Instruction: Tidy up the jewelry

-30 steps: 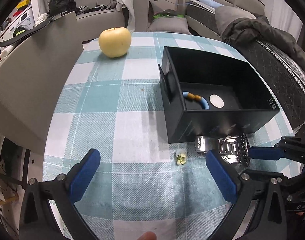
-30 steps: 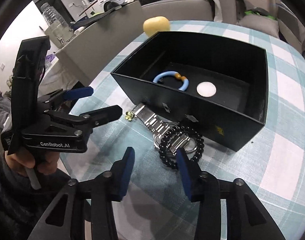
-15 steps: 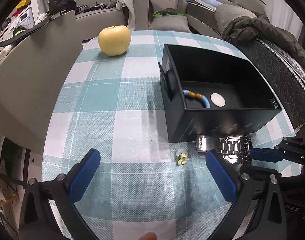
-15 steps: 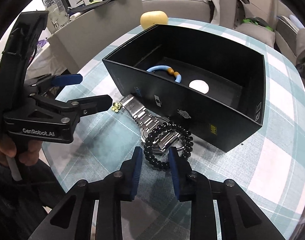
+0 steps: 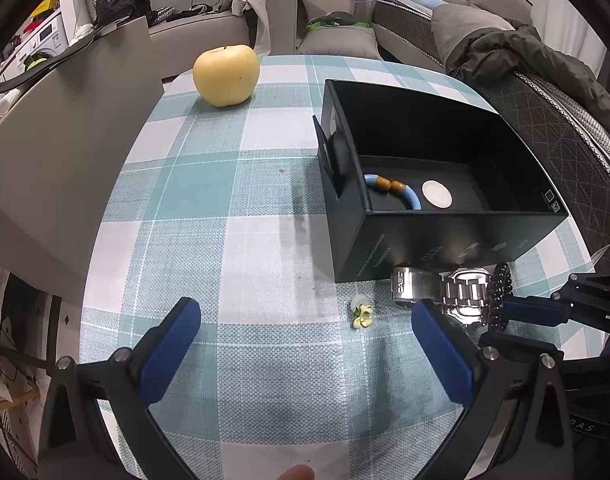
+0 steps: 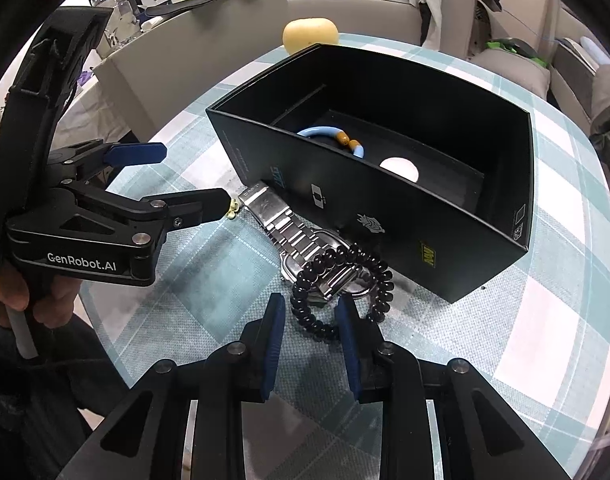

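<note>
While one blue bracelet (image 5: 389, 188) and a white disc (image 5: 437, 195) already lie in the black box (image 6: 385, 216), three pieces wait outside.
Lower centre of the right view, the right tongs (image 6: 308, 314) sit part-open astride the black bead bracelet (image 6: 341, 286), which is draped over the steel watch (image 6: 301, 240) against the box; pads near, seemingly not clamped. Left tongs (image 5: 305, 344) gape wide, empty, the small flower earring (image 5: 362, 314) between their tips.
</note>
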Tool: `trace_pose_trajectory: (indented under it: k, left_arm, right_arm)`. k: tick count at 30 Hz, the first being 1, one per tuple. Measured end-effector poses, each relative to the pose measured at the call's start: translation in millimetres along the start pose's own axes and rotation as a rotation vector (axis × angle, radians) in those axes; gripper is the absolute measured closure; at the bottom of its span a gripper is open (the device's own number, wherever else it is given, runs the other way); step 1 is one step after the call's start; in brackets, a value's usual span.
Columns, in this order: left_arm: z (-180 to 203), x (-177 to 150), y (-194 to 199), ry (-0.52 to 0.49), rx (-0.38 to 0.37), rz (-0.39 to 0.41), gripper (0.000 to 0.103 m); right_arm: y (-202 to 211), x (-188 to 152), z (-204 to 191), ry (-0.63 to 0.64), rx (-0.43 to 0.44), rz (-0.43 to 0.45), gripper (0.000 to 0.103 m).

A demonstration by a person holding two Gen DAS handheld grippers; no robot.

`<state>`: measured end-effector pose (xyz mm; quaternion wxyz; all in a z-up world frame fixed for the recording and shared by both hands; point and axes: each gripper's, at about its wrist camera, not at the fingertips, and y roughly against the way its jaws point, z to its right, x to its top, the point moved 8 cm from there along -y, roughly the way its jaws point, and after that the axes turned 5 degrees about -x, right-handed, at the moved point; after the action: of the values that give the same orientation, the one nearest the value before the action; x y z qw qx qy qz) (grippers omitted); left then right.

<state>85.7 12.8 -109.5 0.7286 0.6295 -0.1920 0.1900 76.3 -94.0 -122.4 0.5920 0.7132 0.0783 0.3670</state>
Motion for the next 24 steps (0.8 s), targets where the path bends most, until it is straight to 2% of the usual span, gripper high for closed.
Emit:
trace_pose_trajectory:
  k: [3,6,10,13,15,18,19,21,24]
  left_arm:
    - [-0.2,0.0,0.6,0.001,0.001,0.003,0.001]
    - [-1.0,-0.2,0.8,0.007,-0.002,0.002,0.001]
    - [-0.3,-0.9,1.1,0.009,-0.007,-0.005,0.001]
    - [1.5,-2.3,0.9,0.0,-0.009,-0.011,0.001]
    - [3.2,-5.0,-0.7,-0.012,-0.005,-0.027,0.001]
    - [5.8,-6.4,-0.6,-0.023,-0.011,-0.028,0.002]
    - [7.8,-6.0,-0.6,-0.031,-0.023,-0.028,0.003]
    - [10.6,-6.1,-1.7,-0.05,-0.026,-0.033,0.022]
    - [13.1,-8.0,-6.4,-0.082,-0.017,-0.048,0.034]
  right_arm:
    - [-1.0,-0.2,-1.3,0.014,-0.014,0.003,0.077]
    - [-2.6,-1.2,-2.6,0.027,-0.023,-0.002,0.087]
    - [4.4,-2.7,-3.1,0.014,0.039,-0.002,0.094]
    - [20.5,4.3,-2.8,-0.017,0.11,0.048,0.094]
    - [35.6,13.9,0.1,-0.039,0.14,0.117,0.094]
    - [48.0,22.5,7.7,-0.063,0.128,0.184,0.094]
    - [49.5,24.1,9.8,-0.069,0.123,0.194,0.094]
    - [50.3,27.0,12.9,-0.078,0.107,0.207,0.094]
    - [48.9,30.9,17.5,-0.088,0.102,0.212,0.094]
